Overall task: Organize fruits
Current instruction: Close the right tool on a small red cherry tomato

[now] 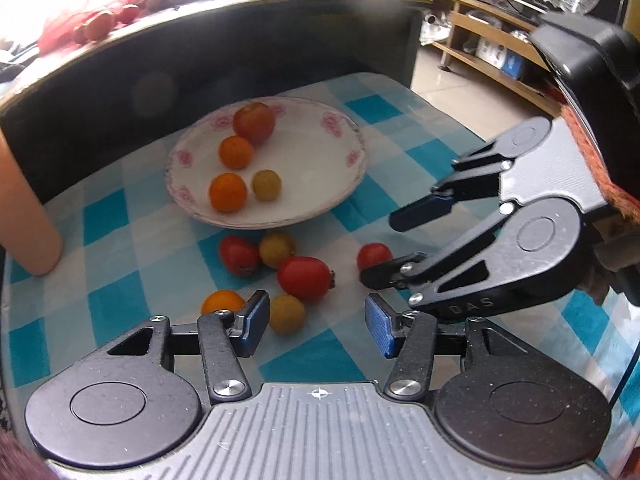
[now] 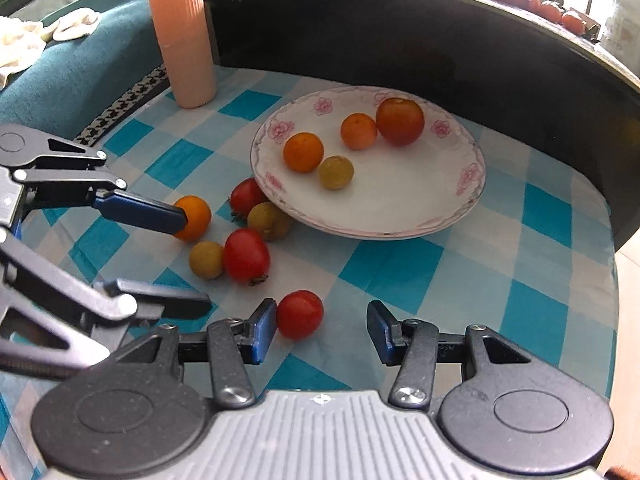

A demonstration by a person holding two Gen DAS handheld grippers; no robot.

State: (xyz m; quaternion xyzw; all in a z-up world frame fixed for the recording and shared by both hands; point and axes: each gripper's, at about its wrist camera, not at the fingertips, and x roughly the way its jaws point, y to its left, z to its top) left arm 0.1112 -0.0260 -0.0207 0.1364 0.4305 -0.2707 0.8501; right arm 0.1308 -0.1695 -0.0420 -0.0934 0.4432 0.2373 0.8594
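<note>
Nearest the lens in each wrist view: ribbed grey body and black linkages of the tongs, blue pads at the tips. Left tongs [image 1: 316, 326] stand apart, nothing pressed between them; a yellow-green fruit [image 1: 287, 313] lies just past the left pad, an orange fruit [image 1: 222, 301] partly hidden behind that pad. Right tongs [image 2: 322, 330] also apart, empty; a small red tomato [image 2: 299, 314] sits just beside the left pad, whether touching I cannot tell.

Worktop [image 2: 400, 268] wears a blue-and-white checked cloth, smooth, slightly creased. Loose fruits cluster near its middle, close to the plate's near rim: a larger red tomato [image 2: 245, 255], another red one [image 2: 247, 194] half tucked under the rim, and a yellowish one [image 2: 267, 221].

White plate [image 2: 400, 208], shallow, pink flower border, holds four round fruits: two orange, one yellow-green, one dark red.

Open cloth lies right of the plate toward the right edge. A dark curved wall closes the far edge. A ribbed peach-coloured cup [image 2: 185, 36] stands at the far left corner.

Background shelves and red items above the wall are blurred.
</note>
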